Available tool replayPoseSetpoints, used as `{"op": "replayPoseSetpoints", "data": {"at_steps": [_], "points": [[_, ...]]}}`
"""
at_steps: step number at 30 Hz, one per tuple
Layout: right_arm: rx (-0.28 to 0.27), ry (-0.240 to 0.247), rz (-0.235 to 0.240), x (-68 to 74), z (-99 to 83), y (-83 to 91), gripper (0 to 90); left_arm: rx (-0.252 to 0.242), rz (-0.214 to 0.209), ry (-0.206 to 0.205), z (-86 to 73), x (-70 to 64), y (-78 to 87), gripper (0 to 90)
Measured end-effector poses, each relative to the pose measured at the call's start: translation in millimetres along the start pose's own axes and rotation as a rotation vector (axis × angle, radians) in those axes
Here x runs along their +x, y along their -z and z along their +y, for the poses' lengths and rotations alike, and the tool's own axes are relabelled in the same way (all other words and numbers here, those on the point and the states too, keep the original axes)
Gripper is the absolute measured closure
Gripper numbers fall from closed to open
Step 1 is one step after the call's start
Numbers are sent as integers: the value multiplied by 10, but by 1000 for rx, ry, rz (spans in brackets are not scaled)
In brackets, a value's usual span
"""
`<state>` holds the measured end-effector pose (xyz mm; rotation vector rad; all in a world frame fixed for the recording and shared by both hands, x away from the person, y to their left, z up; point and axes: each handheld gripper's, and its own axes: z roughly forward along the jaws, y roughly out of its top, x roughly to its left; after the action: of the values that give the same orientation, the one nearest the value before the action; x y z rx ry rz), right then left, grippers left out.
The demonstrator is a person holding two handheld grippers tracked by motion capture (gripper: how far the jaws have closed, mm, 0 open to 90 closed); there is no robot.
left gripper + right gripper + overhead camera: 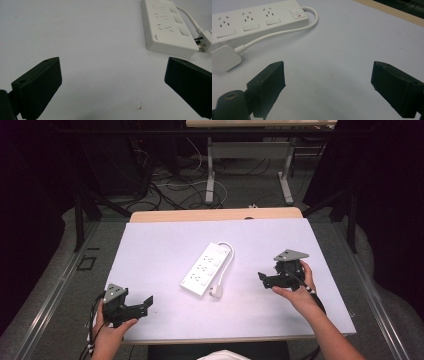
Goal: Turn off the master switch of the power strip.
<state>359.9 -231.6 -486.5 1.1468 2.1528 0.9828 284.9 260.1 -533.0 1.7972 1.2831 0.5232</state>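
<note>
A white power strip lies diagonally in the middle of the white table, its short cable looping round to a white plug beside its near end. In the left gripper view the power strip and plug sit at the upper right. The right gripper view has the strip and plug at the upper left. My left gripper is open near the table's front left edge, nothing between its jaws. My right gripper is open to the right of the strip, holding nothing.
A wooden table edge runs along the far side. Beyond it stand metal table legs and loose cables on the floor. A small reddish mark is on the table surface near the left gripper.
</note>
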Motion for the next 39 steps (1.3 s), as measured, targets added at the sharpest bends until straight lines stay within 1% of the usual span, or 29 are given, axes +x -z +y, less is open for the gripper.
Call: {"op": "replayPoseSetpoints", "data": {"at_steps": [2, 5, 6, 12, 13, 18, 19, 20, 21, 22, 23, 24, 25, 28, 35, 38, 39], "points": [[-3, 15, 1, 25, 45, 2, 145, -1, 0, 1, -1, 2, 0, 15], [-6, 31, 2, 57, 102, 0, 148, -2, 0, 1, -1, 4, 2, 15], [-4, 28, 2, 70, 119, -4, 149, -3, 0, 1, -1, 3, 2, 15], [4, 47, 13, 117, 240, -25, 164, -2, -1, 0, 0, 1, 0, 15], [-1, 45, 14, 124, 259, -32, 168, -2, -1, 0, 0, 1, 0, 15], [4, 57, 18, 123, 358, -46, 181, -2, -1, 1, -1, 4, 1, 15], [8, 49, 21, 126, 375, -47, 183, -3, -2, 1, -1, 3, 0, 15], [2, 55, 20, 120, 391, -54, 188, -2, -1, 0, 0, 2, 1, 15], [10, 50, 20, 121, 409, -57, 190, -3, -1, 0, 0, 1, 1, 15], [12, 56, 24, 115, 424, -58, 192, -5, -1, 2, 1, 0, 1, 15], [11, 49, 20, 119, 441, -65, 193, -3, -3, 1, 1, 0, 4, 15], [20, 54, 23, 115, 458, -66, 193, -4, -3, 1, 2, 0, 5, 15], [14, 58, 22, 112, 472, -77, 194, -2, -3, 1, 2, 0, 5, 15], [23, 59, 22, 100, 516, -97, 204, -2, -2, 1, 1, 0, 4, 15], [34, 43, 29, 73, 595, -158, 241, -3, -4, 1, 0, 5, 4, 15], [46, 32, 30, 74, 625, -195, 249, -3, -4, 0, 1, 1, 4, 15], [51, 35, 34, 69, 636, -205, 256, -2, -4, 2, 1, 0, 3, 15]]}}
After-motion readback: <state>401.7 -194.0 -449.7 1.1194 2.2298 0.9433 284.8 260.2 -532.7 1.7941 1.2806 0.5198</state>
